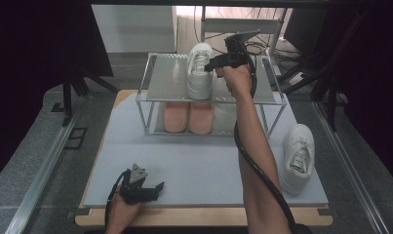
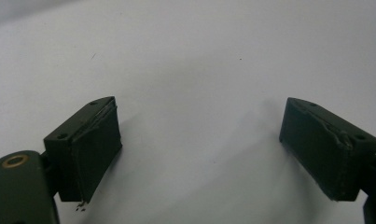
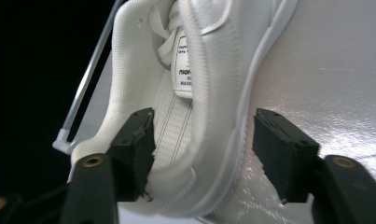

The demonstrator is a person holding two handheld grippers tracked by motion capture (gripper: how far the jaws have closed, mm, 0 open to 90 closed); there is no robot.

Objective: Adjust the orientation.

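1. High view: shoe (image 1: 200, 73) upright on the top shelf (image 1: 167, 80) of the rack (image 1: 144, 105), toe toward the far edge, with the right gripper (image 1: 214, 63) at its heel end.
2. Right gripper view: jaws of the right gripper (image 3: 204, 149) apart, one inside the heel opening of the shoe (image 3: 209, 70), the other outside the sole edge, neither pressing on the collar wall between them.
3. Likely step in hand: letting go of the shoe after setting it on the shelf.
4. To do it well: spread the jaws enough to clear both faces of the collar before any retreat.
5. Lift the inner jaw straight up out of the opening, then draw back toward the near side; no sideways drag, or the shoe may twist or slide toward the shelf edge.
6. Leave room on the shelf to the right of the shoe for its mate.
7. Second shoe (image 1: 297, 156) on the surface (image 1: 199, 161), right of the rack and well apart from it: probably next to fetch.
8. Slippers (image 1: 188, 117) side by side on the lower shelf: keep arm and cable off them on the way back.
9. Left gripper (image 1: 155, 187) low at the near edge; in the left gripper view, jaws of the left gripper (image 2: 199, 144) wide apart over bare surface, holding nothing.
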